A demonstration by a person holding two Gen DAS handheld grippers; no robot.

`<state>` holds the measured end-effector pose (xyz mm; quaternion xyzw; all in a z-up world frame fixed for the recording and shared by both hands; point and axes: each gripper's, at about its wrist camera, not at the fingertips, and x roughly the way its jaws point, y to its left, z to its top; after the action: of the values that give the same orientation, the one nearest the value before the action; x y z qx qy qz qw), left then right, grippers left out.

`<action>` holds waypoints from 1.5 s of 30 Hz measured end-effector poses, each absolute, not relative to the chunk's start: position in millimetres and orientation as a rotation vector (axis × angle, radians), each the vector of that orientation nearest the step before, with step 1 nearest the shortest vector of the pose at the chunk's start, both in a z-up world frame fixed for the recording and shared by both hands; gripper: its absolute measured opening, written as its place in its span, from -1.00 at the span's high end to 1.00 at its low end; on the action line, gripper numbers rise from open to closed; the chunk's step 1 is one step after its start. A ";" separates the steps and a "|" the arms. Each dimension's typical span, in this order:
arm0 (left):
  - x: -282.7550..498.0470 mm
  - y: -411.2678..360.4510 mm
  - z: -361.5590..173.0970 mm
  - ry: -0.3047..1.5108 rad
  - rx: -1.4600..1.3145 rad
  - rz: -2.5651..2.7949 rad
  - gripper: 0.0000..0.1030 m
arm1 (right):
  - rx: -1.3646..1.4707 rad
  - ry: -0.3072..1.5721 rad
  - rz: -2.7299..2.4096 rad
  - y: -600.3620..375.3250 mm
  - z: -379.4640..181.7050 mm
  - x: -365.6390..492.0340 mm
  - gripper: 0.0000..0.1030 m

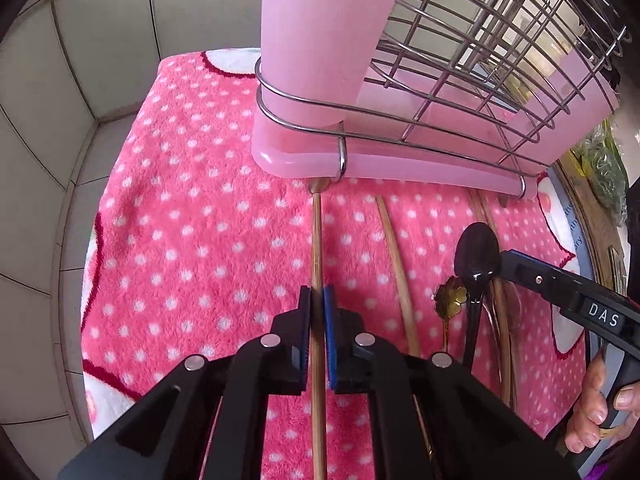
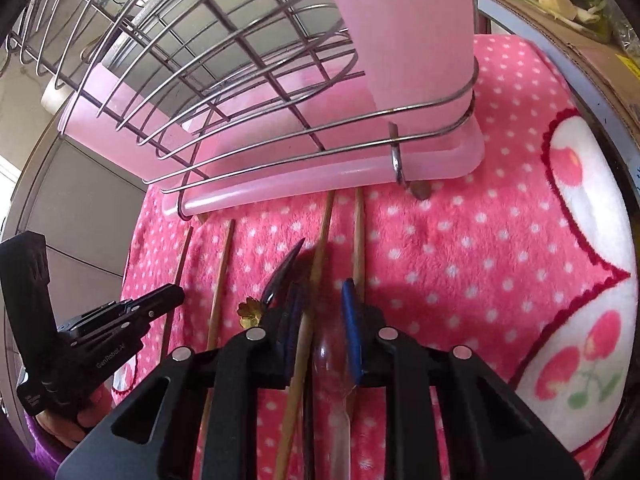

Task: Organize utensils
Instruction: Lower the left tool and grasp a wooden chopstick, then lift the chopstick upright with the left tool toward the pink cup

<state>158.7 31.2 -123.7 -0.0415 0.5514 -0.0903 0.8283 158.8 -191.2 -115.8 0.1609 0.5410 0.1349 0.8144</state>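
In front of the pink rack (image 1: 400,160), the left gripper (image 1: 318,300) is clenched on a chopstick (image 1: 317,240) lying on the dotted towel (image 1: 180,220). Right of it, the right gripper (image 2: 320,300) stands parted over the black spoon (image 2: 280,276), pads not pressing.

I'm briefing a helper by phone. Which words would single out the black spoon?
On the pink dotted towel, before the wire rack on its pink tray, utensils lie side by side. The black spoon lies among bamboo chopsticks; alone glossy black, it has a round bowl.
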 end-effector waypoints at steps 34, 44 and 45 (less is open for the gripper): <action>164.3 36.2 -119.7 1.220 -0.150 -0.243 0.89 | 0.525 1.158 0.324 -219.2 -111.6 150.7 0.87; 124.7 58.2 -63.3 1.023 -0.201 -0.267 0.89 | 0.530 0.987 0.305 -254.2 -66.2 111.1 0.87; 119.4 59.5 -57.7 1.002 -0.200 -0.266 0.89 | 0.522 0.967 0.304 -256.7 -60.5 107.8 0.87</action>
<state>119.4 59.5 -57.7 -0.0954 0.4780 -0.1270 0.8639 107.8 -256.7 -60.5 0.2473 0.4579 0.1438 0.8417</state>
